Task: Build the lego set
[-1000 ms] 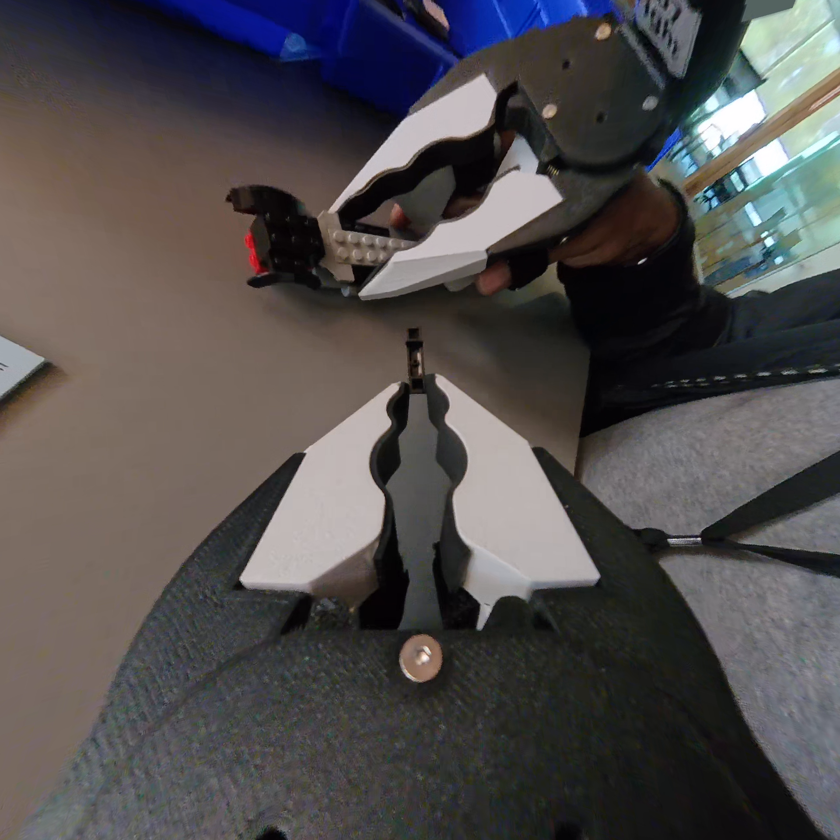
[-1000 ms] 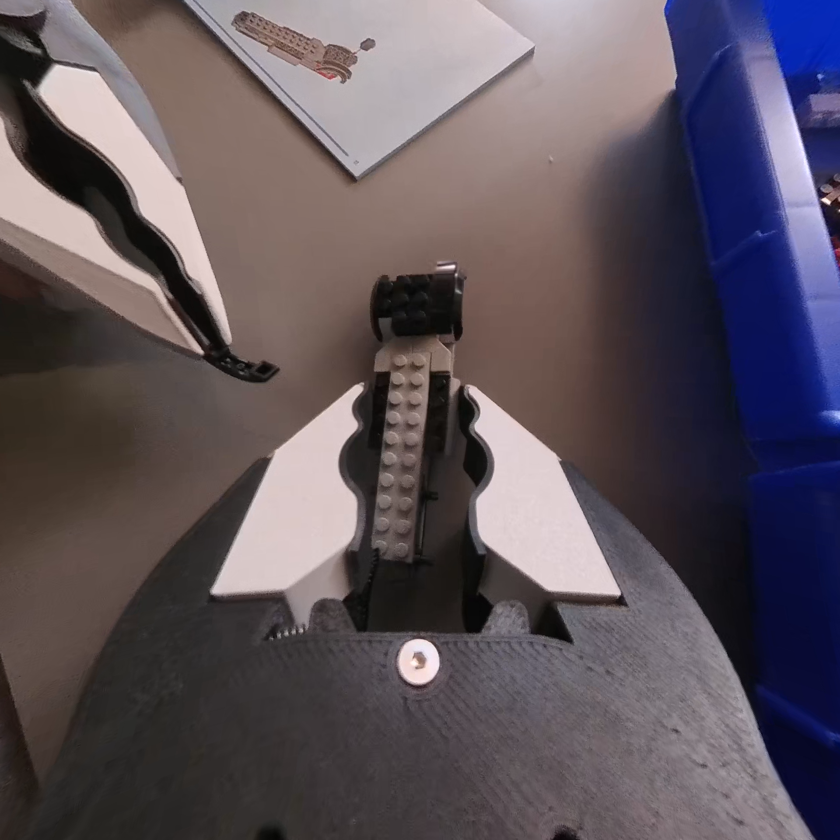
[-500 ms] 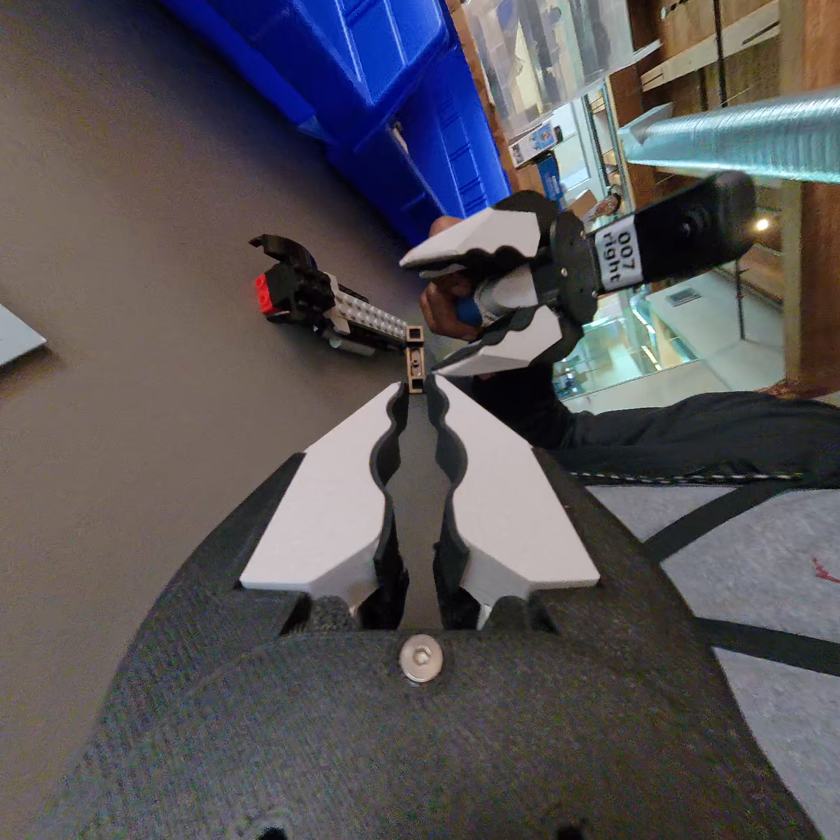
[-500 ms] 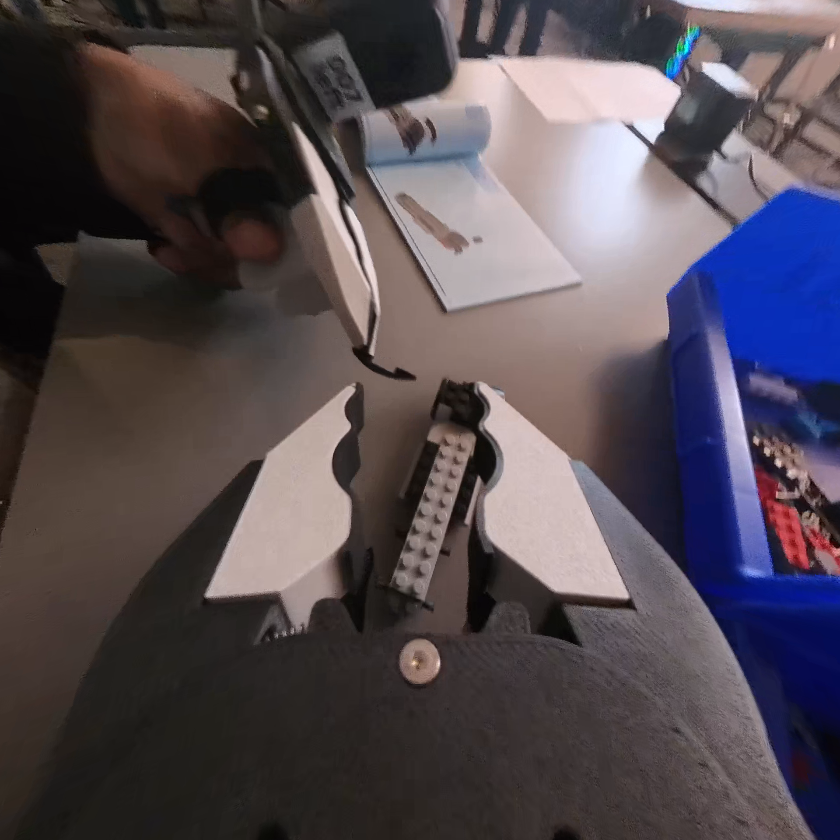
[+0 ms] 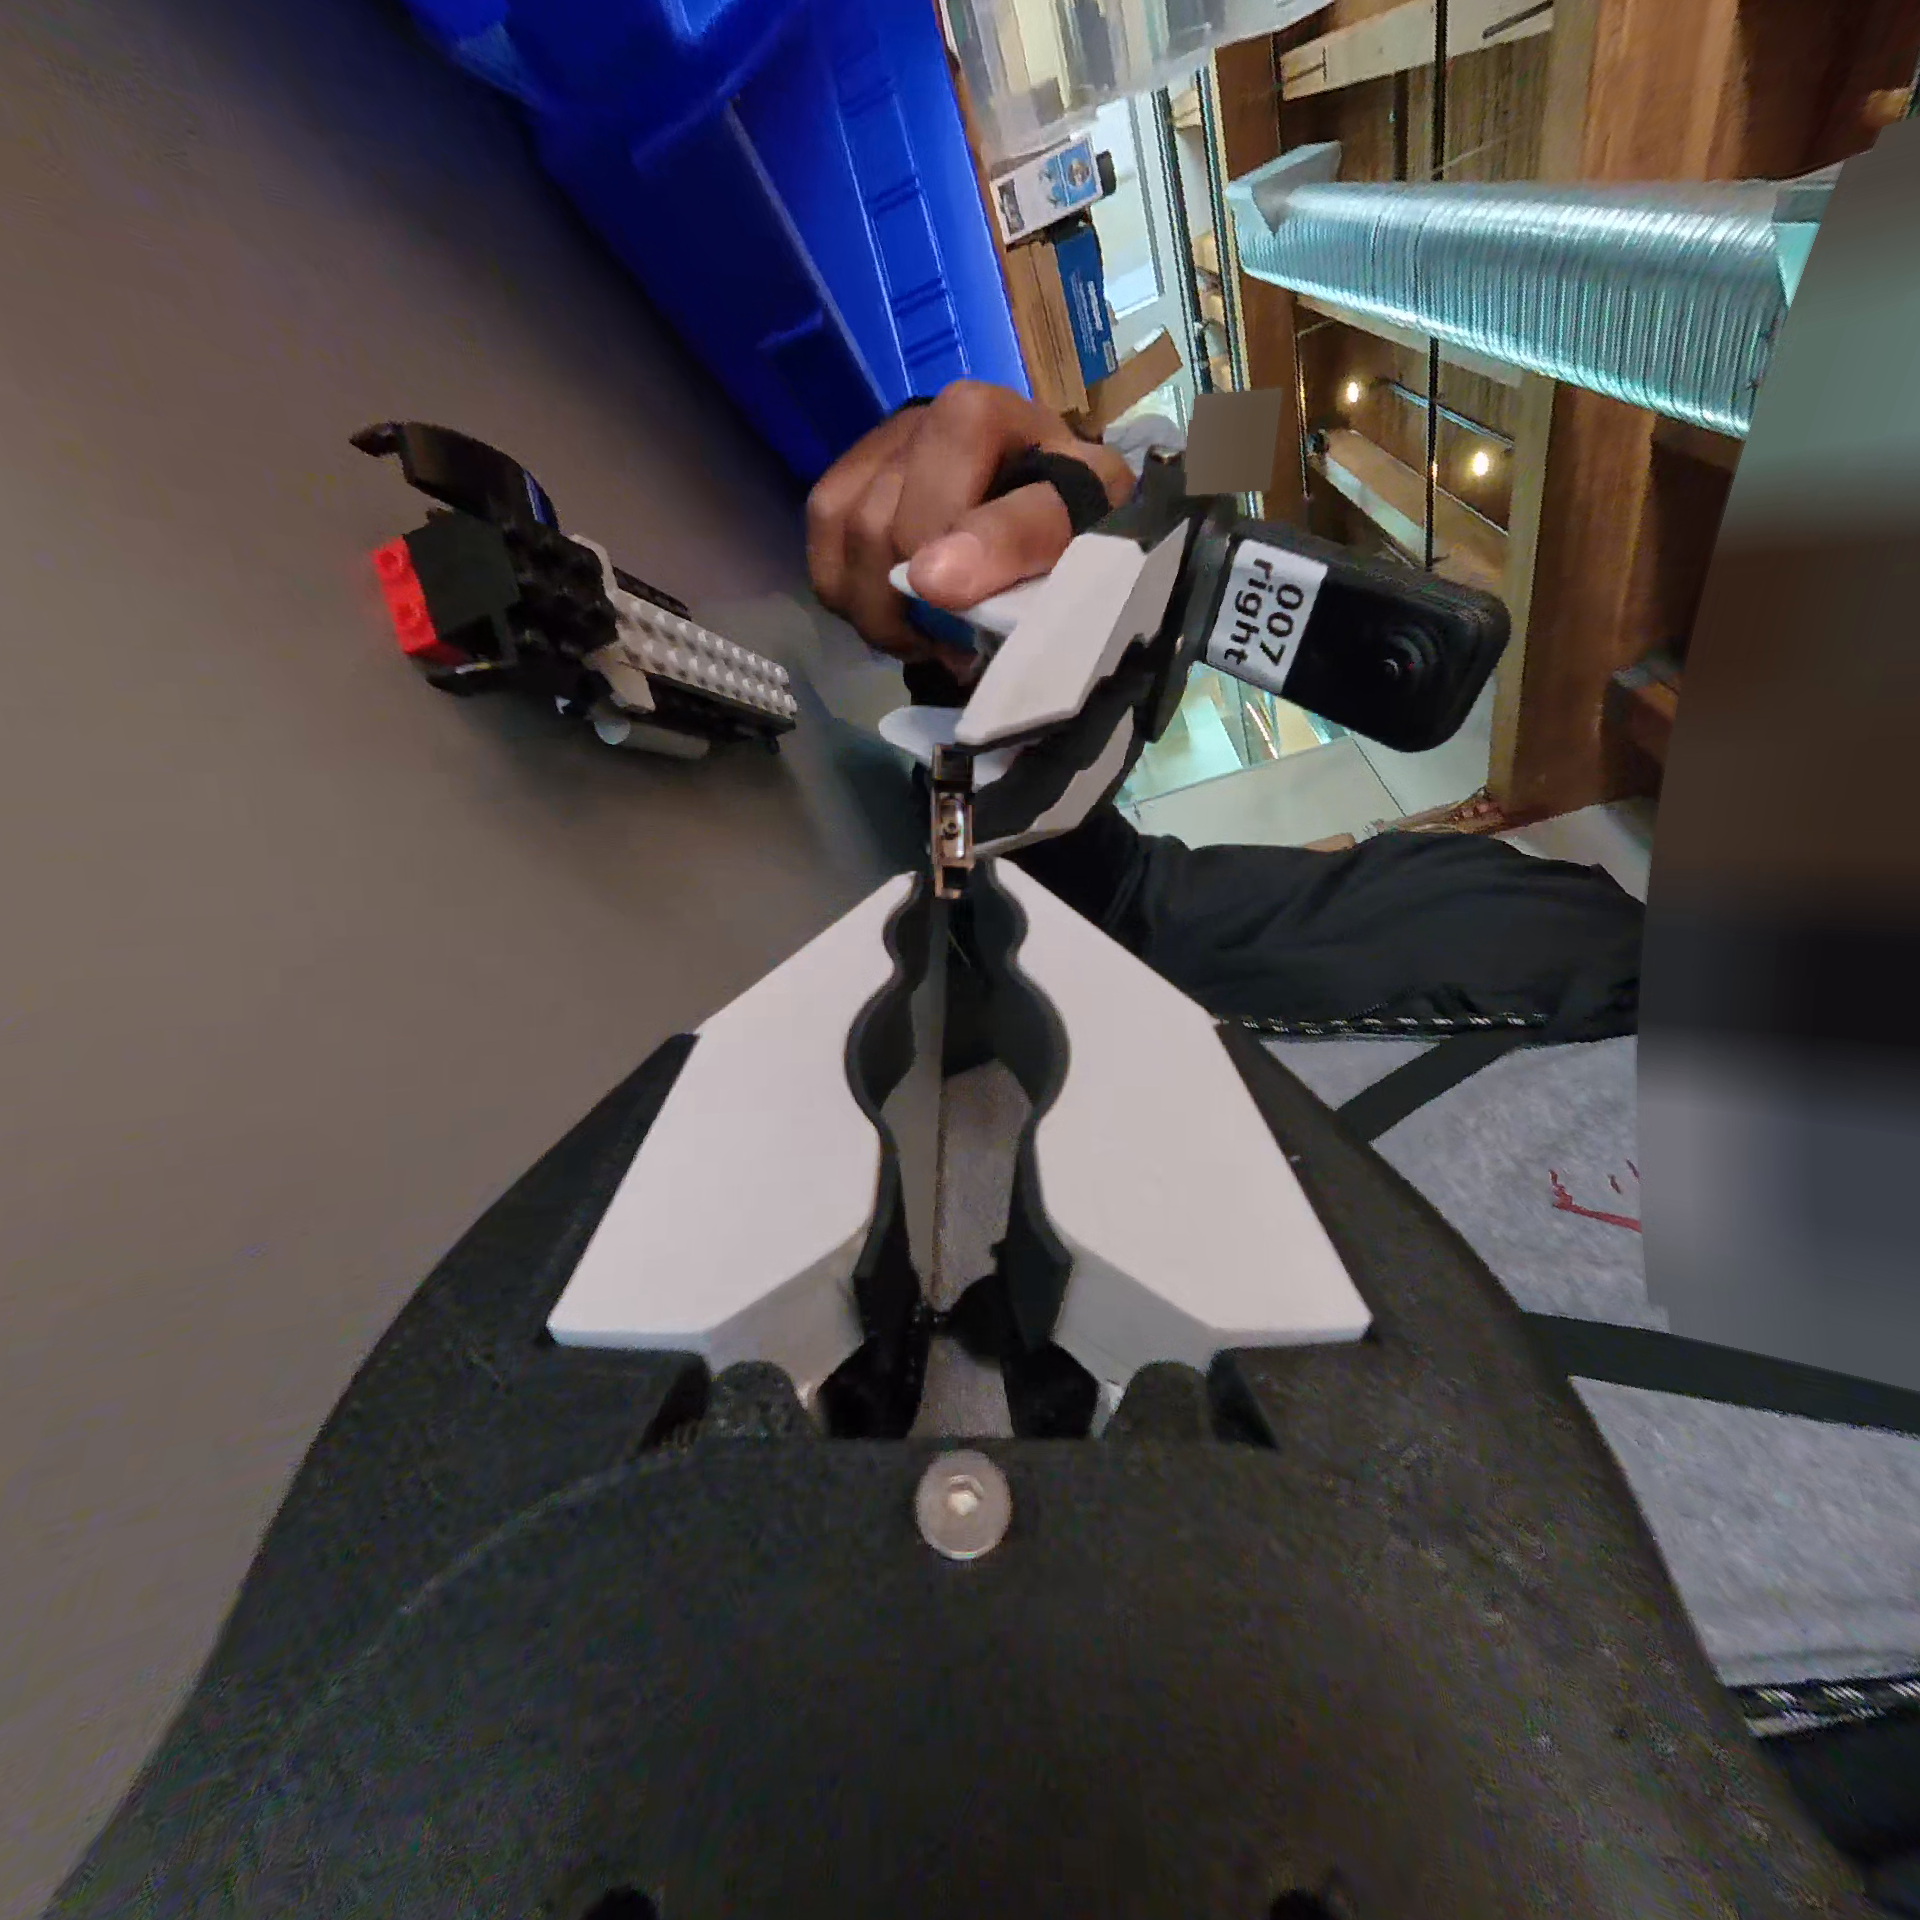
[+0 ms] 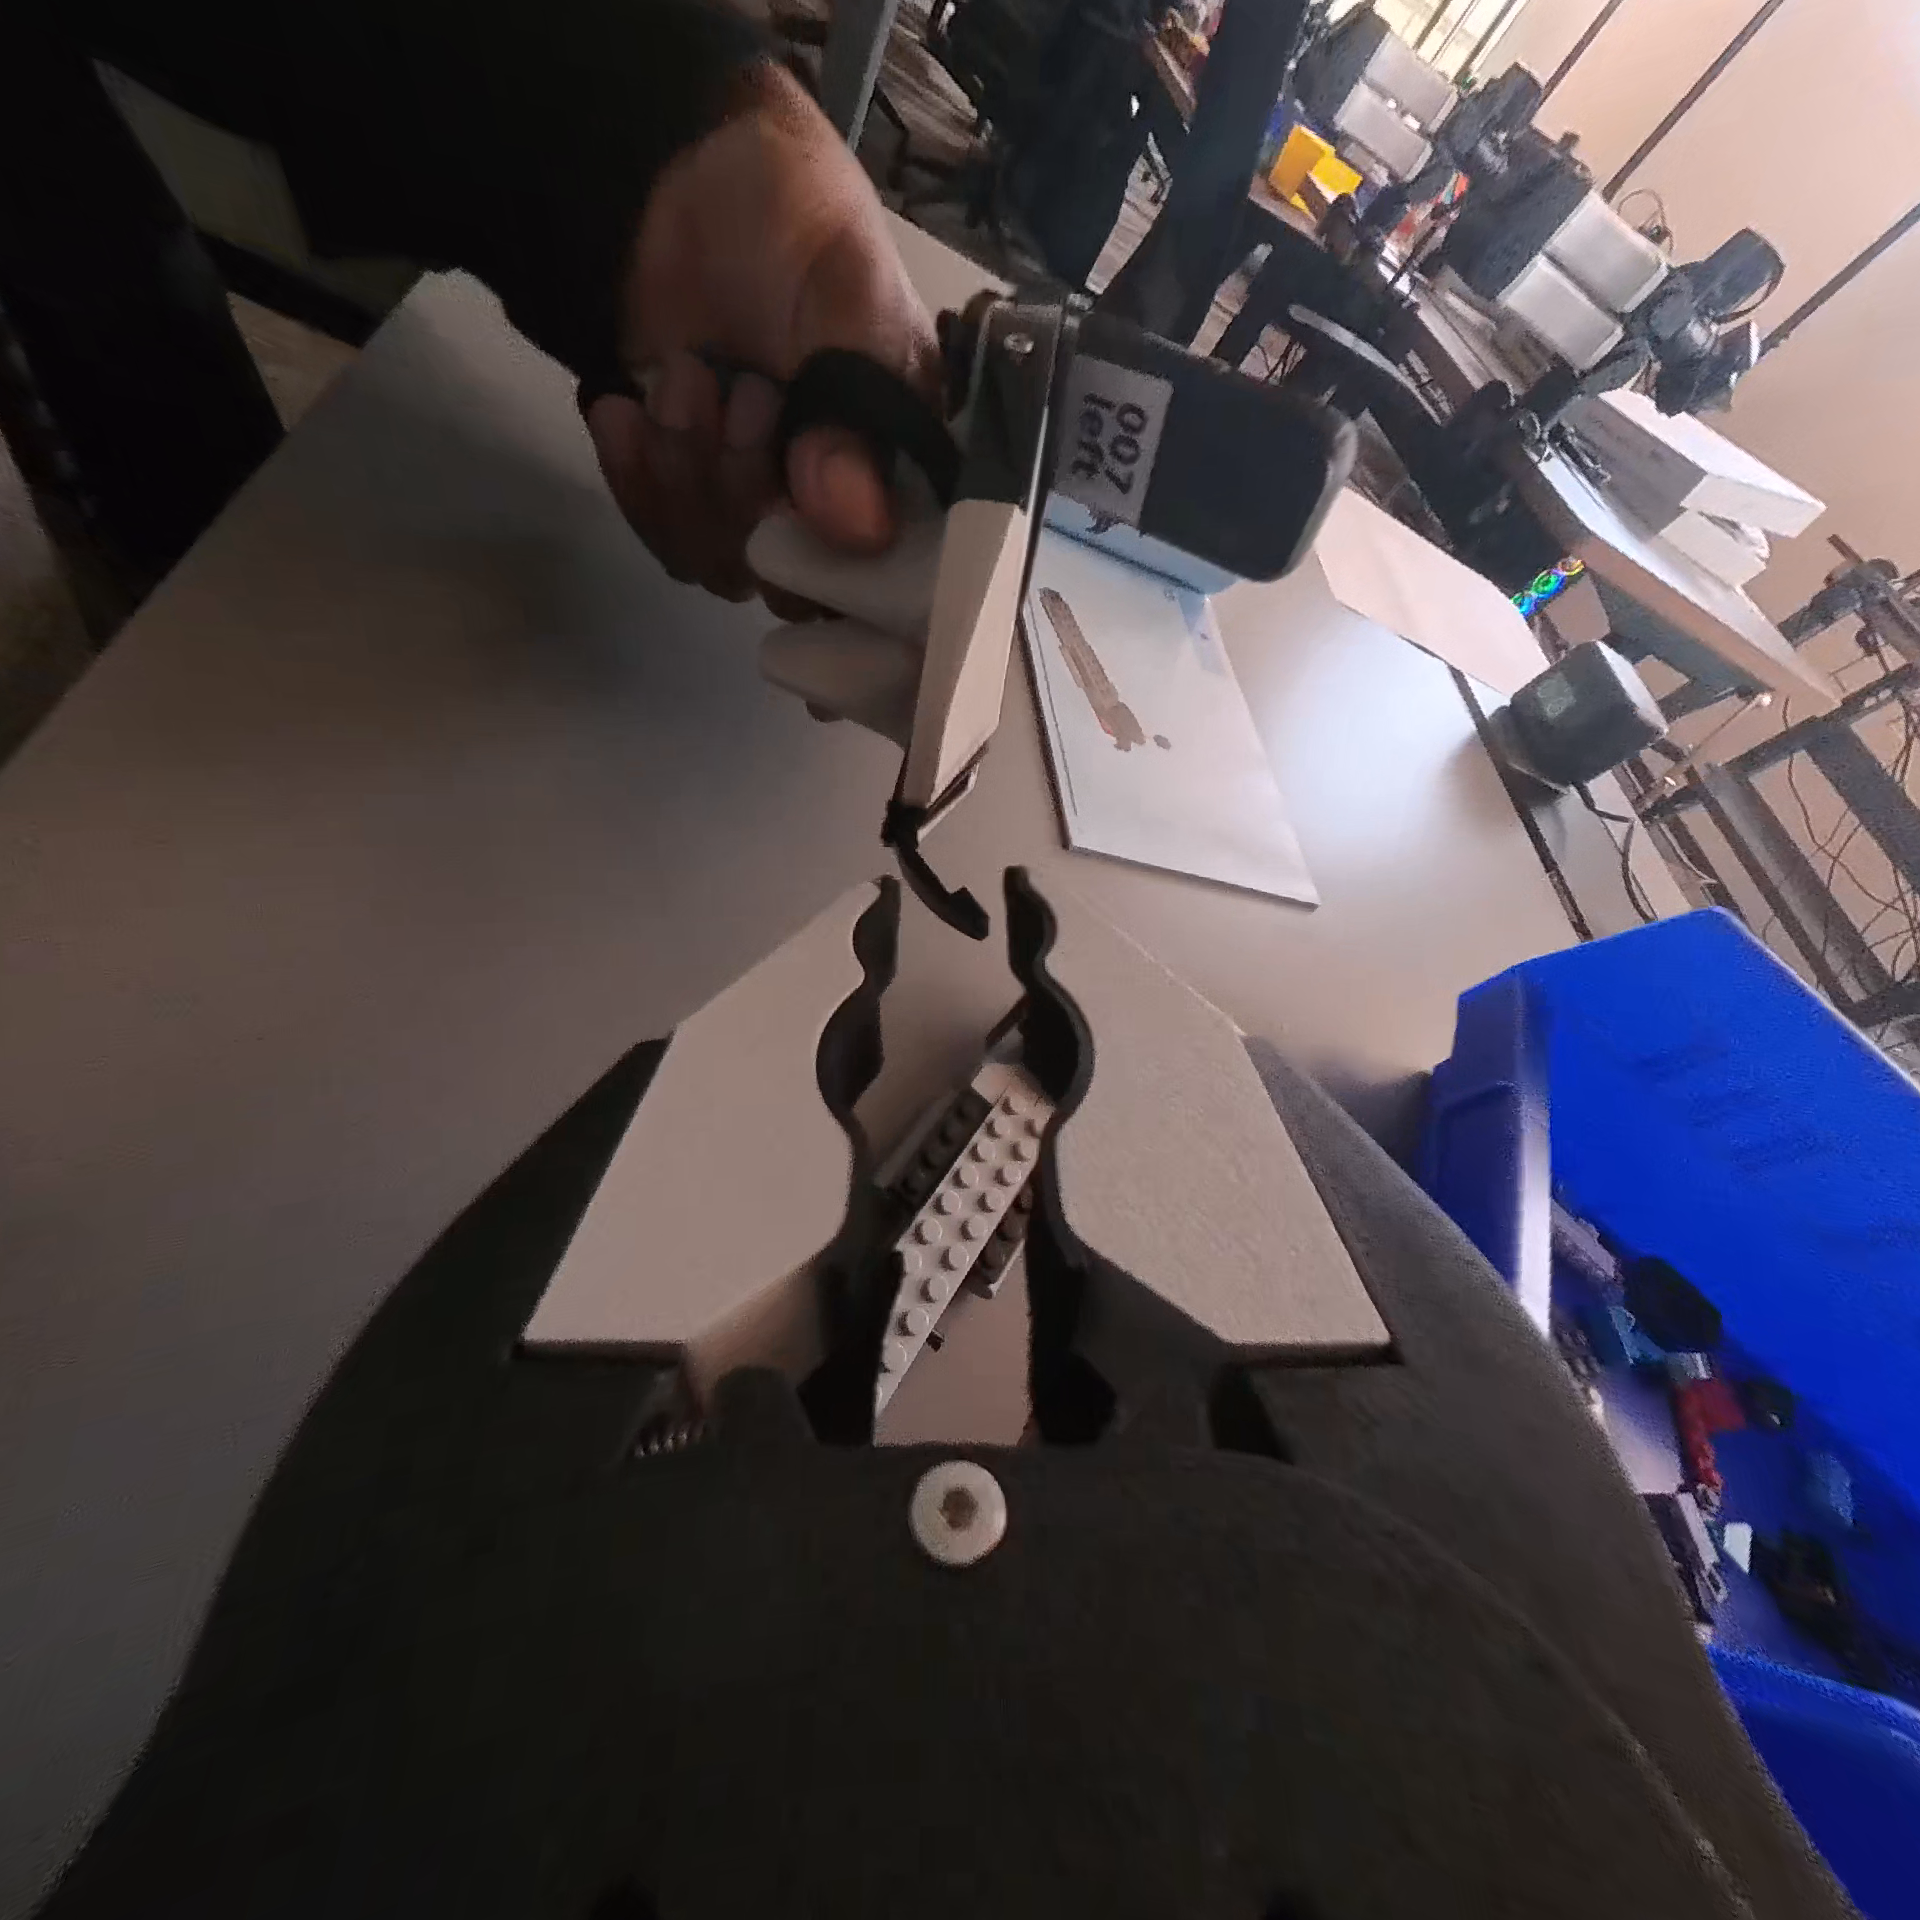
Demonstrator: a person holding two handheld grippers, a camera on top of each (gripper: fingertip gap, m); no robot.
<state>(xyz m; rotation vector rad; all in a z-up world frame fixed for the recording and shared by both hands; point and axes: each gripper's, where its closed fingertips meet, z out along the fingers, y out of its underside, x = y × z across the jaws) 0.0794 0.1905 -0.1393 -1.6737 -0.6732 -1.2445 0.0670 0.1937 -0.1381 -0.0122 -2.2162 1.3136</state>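
Black and thin, a small curved lego piece [image 5: 951, 831] sticks out past the tips of the left gripper [image 5: 954, 883], whose jaws are pressed nearly together on its near end; its long axis runs straight on from the fingers, pointing away from the camera. Right at its far end, in the left wrist view, are the tips of the right gripper [image 5: 982, 795], and whether they touch the piece there cannot be told. From the right wrist view the right gripper [image 6: 945, 899] has its jaws parted and empty, and the curved piece [image 6: 940, 894] hangs down from the left gripper [image 6: 914, 821] into the gap between those tips, lying across it rather than along it. So the right gripper is the nearer tool for a regrasp, and the coming move likely turns on closing across that slender curve. Beyond, on the grey table [image 5: 260, 935], the part-built lego model [image 5: 582, 623] lies flat and untouched, off to the left of both tools in the left wrist view, with its grey studded plate toward the grippers and its red block away. Farther back stand the blue bins [image 5: 810, 208], and the open instruction booklet [image 6: 1153, 748] lies on the table.
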